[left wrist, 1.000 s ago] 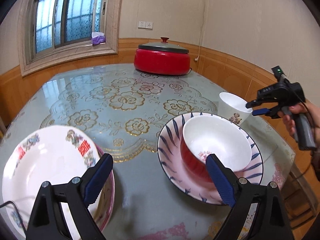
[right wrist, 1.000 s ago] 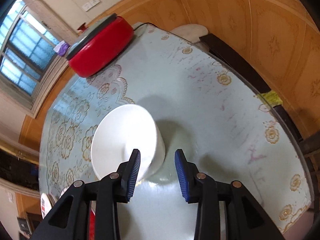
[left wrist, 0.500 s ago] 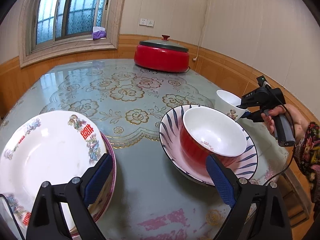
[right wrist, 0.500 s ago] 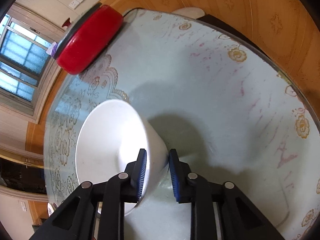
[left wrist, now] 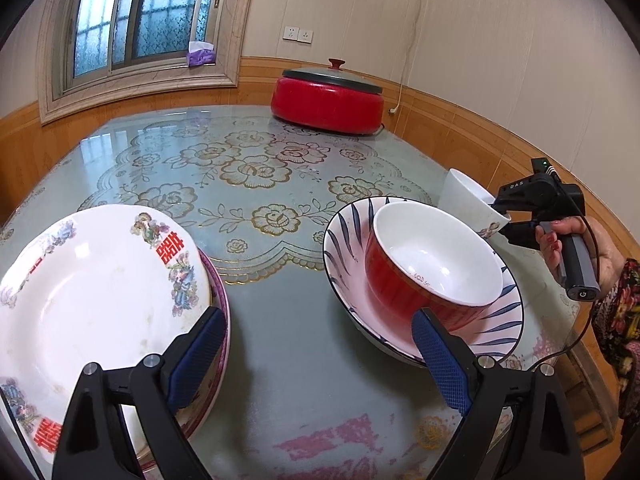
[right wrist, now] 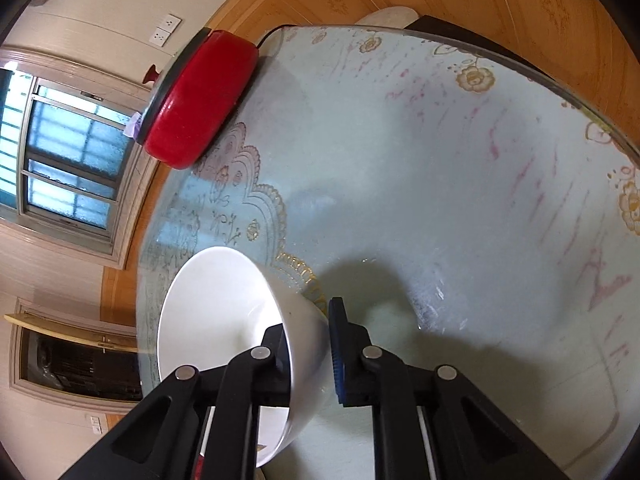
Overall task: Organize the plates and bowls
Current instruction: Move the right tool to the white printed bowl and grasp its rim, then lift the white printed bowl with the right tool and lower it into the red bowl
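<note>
Glass-covered tabletop [left wrist: 280, 340] with a floral cloth beneath, in a wood-panelled room; a red electric pot [left wrist: 326, 98] stands at its far edge. My right tongs [right wrist: 308, 344] have just been closing and now pinch the rim of the white bowl [right wrist: 224, 312], one finger inside, one outside. My left tongs [left wrist: 316, 344] gape wide and hold nothing, between the stacked white plates [left wrist: 92, 296] and the red bowl [left wrist: 424, 264] sitting in the blue-striped plate [left wrist: 348, 236].
</note>
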Motion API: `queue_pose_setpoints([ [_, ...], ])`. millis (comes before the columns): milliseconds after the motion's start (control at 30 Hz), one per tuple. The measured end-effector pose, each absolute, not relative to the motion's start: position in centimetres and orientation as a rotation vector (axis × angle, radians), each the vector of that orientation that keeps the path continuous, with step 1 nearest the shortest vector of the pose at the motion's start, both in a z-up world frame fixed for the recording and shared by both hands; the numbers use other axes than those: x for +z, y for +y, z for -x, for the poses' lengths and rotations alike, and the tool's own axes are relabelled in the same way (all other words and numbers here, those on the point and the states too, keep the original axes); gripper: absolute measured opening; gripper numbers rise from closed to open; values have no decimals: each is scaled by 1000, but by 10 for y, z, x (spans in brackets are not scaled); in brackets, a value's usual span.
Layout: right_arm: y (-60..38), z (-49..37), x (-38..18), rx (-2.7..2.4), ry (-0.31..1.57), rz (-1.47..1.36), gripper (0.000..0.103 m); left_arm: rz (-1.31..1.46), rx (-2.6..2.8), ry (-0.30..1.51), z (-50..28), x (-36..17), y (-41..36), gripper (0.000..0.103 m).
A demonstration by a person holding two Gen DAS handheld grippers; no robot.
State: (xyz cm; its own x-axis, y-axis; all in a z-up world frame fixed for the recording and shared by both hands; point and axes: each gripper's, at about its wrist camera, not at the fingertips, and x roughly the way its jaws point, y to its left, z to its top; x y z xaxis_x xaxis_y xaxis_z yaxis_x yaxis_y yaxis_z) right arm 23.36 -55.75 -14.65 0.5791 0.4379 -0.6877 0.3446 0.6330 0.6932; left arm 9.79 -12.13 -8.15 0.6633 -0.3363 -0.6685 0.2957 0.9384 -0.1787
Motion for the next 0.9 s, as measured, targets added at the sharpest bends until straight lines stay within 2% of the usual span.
queue_pose_setpoints([
  [567,-510,-211,-66,223,894,-823,12,39,-360,765,-92,-81,-124,95],
  [900,-458,-191,-51,349,928,-763,12,47,-356,755,-81,-76,-116,95],
])
